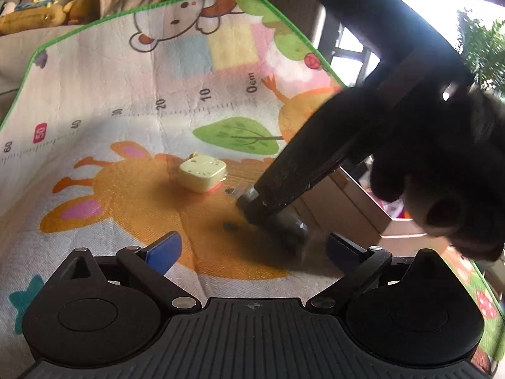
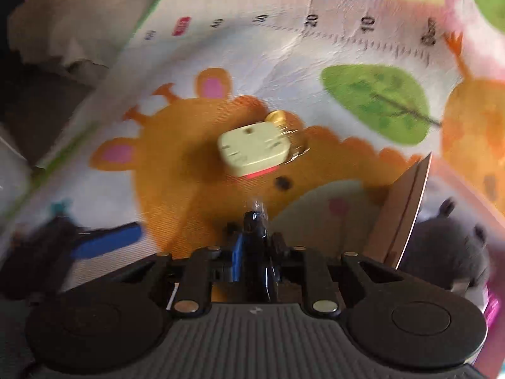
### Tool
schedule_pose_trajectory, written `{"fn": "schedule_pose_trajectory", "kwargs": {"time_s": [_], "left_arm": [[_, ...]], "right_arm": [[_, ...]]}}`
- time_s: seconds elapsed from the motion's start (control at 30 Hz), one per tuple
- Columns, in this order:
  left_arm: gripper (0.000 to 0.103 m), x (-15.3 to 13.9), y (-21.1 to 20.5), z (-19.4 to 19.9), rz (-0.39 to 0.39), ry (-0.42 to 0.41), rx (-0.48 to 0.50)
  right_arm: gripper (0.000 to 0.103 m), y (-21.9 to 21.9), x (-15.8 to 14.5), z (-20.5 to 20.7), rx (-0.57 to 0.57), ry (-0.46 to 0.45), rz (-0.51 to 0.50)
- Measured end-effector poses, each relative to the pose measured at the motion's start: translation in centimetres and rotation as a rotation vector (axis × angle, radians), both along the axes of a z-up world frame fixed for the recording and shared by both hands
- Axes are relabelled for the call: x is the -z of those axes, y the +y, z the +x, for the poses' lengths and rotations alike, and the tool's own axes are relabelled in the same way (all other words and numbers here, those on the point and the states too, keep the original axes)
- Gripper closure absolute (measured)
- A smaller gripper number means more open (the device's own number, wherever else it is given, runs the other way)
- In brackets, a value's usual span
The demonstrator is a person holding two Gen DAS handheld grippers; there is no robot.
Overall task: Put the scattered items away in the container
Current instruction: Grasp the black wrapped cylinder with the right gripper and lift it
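Observation:
A pale yellow cat-face box (image 1: 202, 173) (image 2: 252, 148) lies on the orange giraffe print of the play mat (image 1: 126, 79). My right gripper (image 2: 256, 237) is shut on a small dark item in clear wrap (image 2: 256, 218). It points steeply down at the mat just short of the yellow box. In the left wrist view the right gripper (image 1: 252, 203) comes in from the right, held by a black-gloved hand (image 1: 442, 173). My left gripper (image 1: 254, 251) stands open, low over the mat with nothing between its blue pads. An open cardboard box (image 1: 363, 208) (image 2: 407, 208) sits at the right.
A grey plush toy (image 2: 448, 243) lies inside the cardboard box. Soft toys (image 1: 47, 9) and a bundle of cloth line the far side beyond the mat's green edge. One blue finger of the left gripper (image 2: 107, 240) shows at the left in the right wrist view.

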State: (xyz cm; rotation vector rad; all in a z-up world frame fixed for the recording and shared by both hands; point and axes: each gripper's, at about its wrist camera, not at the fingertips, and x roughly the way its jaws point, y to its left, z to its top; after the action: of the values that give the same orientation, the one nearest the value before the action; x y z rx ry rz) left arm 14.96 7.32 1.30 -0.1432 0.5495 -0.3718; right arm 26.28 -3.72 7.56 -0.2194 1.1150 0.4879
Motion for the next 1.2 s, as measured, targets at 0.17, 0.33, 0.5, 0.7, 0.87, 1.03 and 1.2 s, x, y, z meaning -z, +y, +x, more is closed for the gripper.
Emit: {"fn": "schedule_pose_trajectory", "kwargs": {"time_s": [0.17,0.33,0.5,0.7,0.87,1.03,1.2], "left_arm": [[0.002,0.1,-0.4,0.0,0.015,-0.001,0.007],[0.002,0.3,0.0,0.3,0.001,0.024,-0.003],[0.002,0.4,0.0,0.3,0.005,0.028,-0.005],[0.001,0.5,0.3,0.6,-0.012,0.051,-0.008],[0.001,0.6,0.4,0.8,-0.023,0.064,-0.012],[0.001,0.6,0.4,0.7,-0.020,0.062,-0.012],[0.001,0.6,0.1,0.7,0.005,0.058,-0.010]], "right_arm": [[0.084,-3.7,-4.3,-3.1,0.016,-0.149,0.024],[0.084,-7.8,-5.6,-4.0,0.071,-0.212,-0.013],[0.084,-9.1,-3.8,-4.5,0.056,-0.238,-0.073],[0.079,-9.2,-2.8,-3.6,0.103,-0.215,0.039],[0.078,-6.9,-1.9,-3.8,0.060,-0.266,-0.010],[0.077,-4.5,-1.7,-5.4,0.007,-0.373,-0.092],[0.077,-1.9,-1.6,-5.5,-0.076,-0.275,-0.008]]}}
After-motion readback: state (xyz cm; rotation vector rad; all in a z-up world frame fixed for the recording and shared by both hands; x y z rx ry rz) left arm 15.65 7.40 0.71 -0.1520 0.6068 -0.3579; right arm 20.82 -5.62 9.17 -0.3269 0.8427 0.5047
